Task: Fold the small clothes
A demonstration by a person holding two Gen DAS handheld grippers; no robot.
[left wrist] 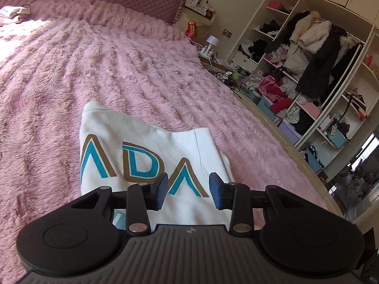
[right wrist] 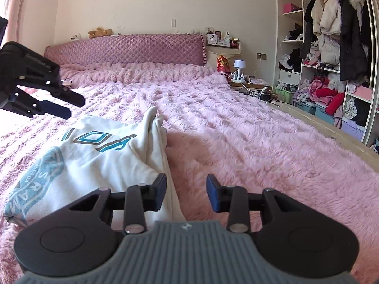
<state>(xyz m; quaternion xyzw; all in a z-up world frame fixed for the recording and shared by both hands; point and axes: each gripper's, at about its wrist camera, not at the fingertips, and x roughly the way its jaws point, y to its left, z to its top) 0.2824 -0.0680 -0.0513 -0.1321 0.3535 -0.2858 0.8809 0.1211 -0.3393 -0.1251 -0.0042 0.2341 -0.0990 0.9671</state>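
Note:
A white garment with teal and gold letters (left wrist: pixel 151 151) lies folded on the pink fluffy bedspread (left wrist: pixel 71 71). My left gripper (left wrist: pixel 188 190) is open and empty, hovering just over the garment's near part. In the right wrist view the garment (right wrist: pixel 94 151) lies left of centre with its sleeves bunched along its right edge. My right gripper (right wrist: pixel 186 193) is open and empty at the garment's right edge, over the bedspread (right wrist: pixel 260 142). The left gripper (right wrist: pixel 71 107) shows at far left above the garment, jaws apart.
A quilted pink headboard (right wrist: pixel 125 49) stands at the far end. A nightstand with a lamp (right wrist: pixel 239 67) and cables is beside the bed. An open wardrobe (right wrist: pixel 331 47) full of coats and clothes stands at the right. Small items (left wrist: pixel 11 13) lie on the bed's far left.

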